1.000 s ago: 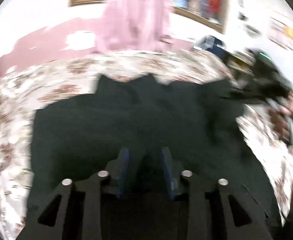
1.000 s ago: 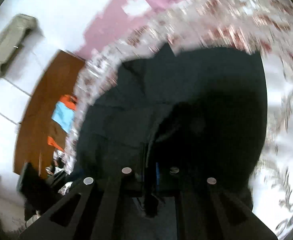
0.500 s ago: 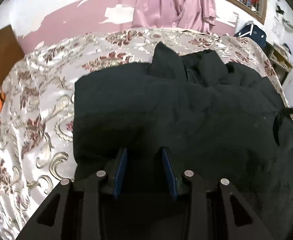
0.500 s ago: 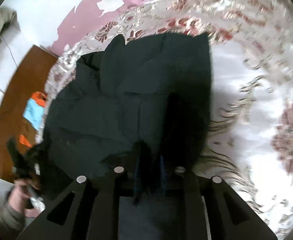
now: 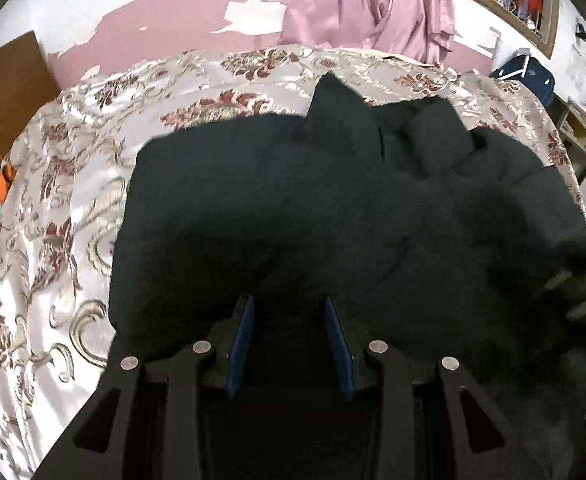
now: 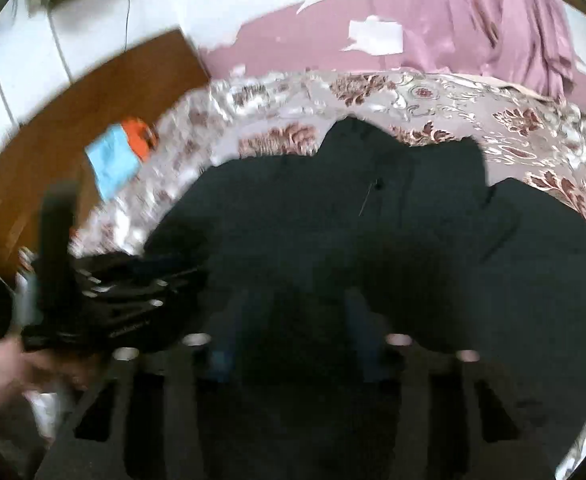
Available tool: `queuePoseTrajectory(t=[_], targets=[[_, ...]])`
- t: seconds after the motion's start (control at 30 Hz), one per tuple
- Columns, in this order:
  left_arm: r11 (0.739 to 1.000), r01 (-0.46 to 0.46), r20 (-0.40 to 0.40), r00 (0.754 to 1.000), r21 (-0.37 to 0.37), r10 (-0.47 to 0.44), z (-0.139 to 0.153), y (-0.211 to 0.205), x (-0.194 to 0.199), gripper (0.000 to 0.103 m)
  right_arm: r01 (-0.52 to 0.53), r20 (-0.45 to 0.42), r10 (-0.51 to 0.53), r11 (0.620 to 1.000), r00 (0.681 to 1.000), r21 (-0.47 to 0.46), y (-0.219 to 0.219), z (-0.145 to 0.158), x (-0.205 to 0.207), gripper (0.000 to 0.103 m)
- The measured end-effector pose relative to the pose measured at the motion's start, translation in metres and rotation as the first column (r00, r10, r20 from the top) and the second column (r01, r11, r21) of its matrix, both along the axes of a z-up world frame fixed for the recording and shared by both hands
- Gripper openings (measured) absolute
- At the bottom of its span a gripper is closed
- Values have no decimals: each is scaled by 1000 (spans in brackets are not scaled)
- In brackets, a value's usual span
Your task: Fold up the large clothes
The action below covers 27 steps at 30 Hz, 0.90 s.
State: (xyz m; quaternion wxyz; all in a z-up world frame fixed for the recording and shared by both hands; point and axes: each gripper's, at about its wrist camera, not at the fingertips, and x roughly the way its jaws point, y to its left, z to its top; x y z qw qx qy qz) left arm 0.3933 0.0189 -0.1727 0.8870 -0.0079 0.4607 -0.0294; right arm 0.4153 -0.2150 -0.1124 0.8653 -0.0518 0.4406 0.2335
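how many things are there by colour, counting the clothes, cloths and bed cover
black: 1, the coat
pink: 1, the hanging curtain
floral silver and red: 1, the bedspread
orange: 1, a cloth
light blue: 1, a cloth
total: 5

The large black padded jacket lies spread on the bed with the floral satin cover, its collar end toward the far wall. Bare cover shows left of the jacket and behind it. Behind the bed hangs the pink satin curtain. Left of the bed, beyond its edge, lie orange and blue cloths. The left claw hangs over the jacket's near edge; the right claw over the same edge, to its right.
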Motion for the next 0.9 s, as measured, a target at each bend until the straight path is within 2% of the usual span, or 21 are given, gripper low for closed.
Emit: queuePoseTrajectory(t=[0.07,0.13,0.33,0.5,0.67,0.8,0.9], targets=[[1000,8,-11,1000,-18,-8,-4,1,-1,35,26,-110,-29,999,993,-25,-6,-39,5,29],[1000,17,-10,1000,-7,-17,-5,-1,-2,35,53,-136,-52,999,989,4,-13,-52,6,26],[1000,23,-3,1000,9,-23,-5,-3,-3,35,45,-146,-46,999,988,-6,-20,-48,3,26],[997,74,14,997,11,-75,-4,0,-5,35,18,-151,-20,1000,988,-17,-25,-45,4,26],[993,116,10,993,-18,-116,-6,5,-5,35,9,-169,-4,999,986,30,-27,-52,12,28],[992,119,-38,992,-29,-120,-1,10,-7,35,78,-239,-66,996,969,43,-33,-50,13,28],[990,115,-124,984,-78,-124,16,23,-9,35,149,-318,-138,989,938,11,-32,-39,10,28]])
